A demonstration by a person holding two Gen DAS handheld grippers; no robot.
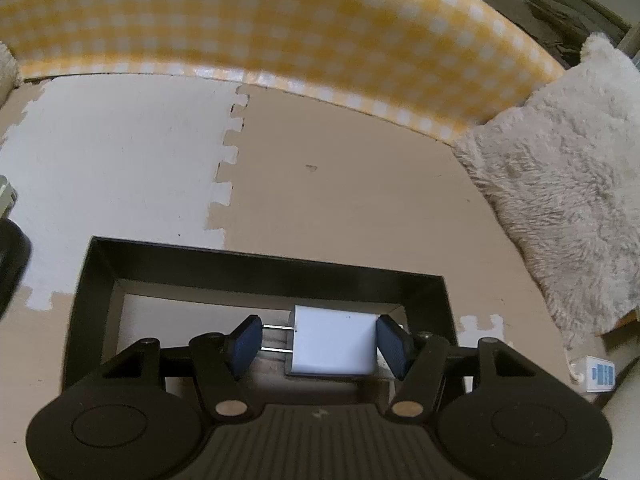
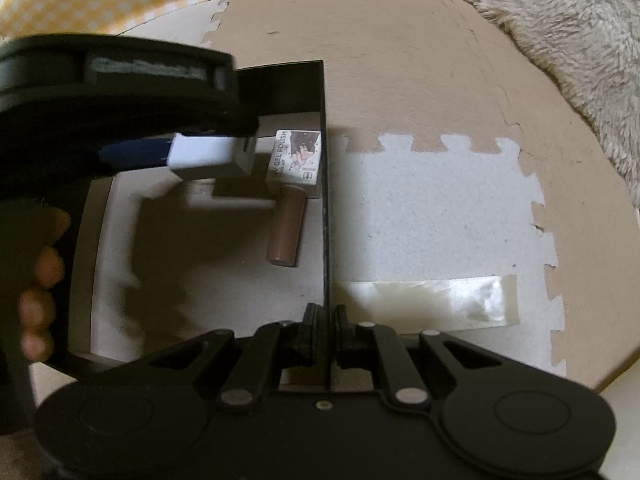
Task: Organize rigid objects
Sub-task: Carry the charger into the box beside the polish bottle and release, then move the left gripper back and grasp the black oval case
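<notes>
1. Here, far left of the right wrist view: fingers of a hand (image 2: pixel 38 280) wrapped on the left tool's handle; one hand seen
2. Left gripper (image 1: pixel 318 342) at roughly half spread, blue pads (image 1: pixel 392 346) set against both ends of a white charger plug (image 1: pixel 334 340); two metal prongs pointing left; plug gripped and carried over the open black box (image 1: pixel 264 264), not yet set down. Same plug seen side-on in the right wrist view (image 2: pixel 204 154), hanging above the box floor with its shadow below
3. Inside the box, against its right wall (image 2: pixel 325 200): one gel polish bottle (image 2: pixel 292 192) lying flat, white label end away from the camera, brown cap toward it. Count inside: one item resting, one plug in the air
4. Right gripper (image 2: pixel 326 324) nearly closed, pads pinching the thin right wall of the box, apparently steadying it
5. Right of the box on the foam mat (image 2: pixel 440 208): one strip of clear tape (image 2: pixel 428 300), flat, not a task item by the look of it
6. Far right in the left wrist view: one small white box with blue print (image 1: pixel 598 374) beside the fluffy cushion (image 1: pixel 560 200), outside the black box
7. Progress judged: one object stowed, second about to be released, small white box possibly left to collect; nothing else loose visible
</notes>
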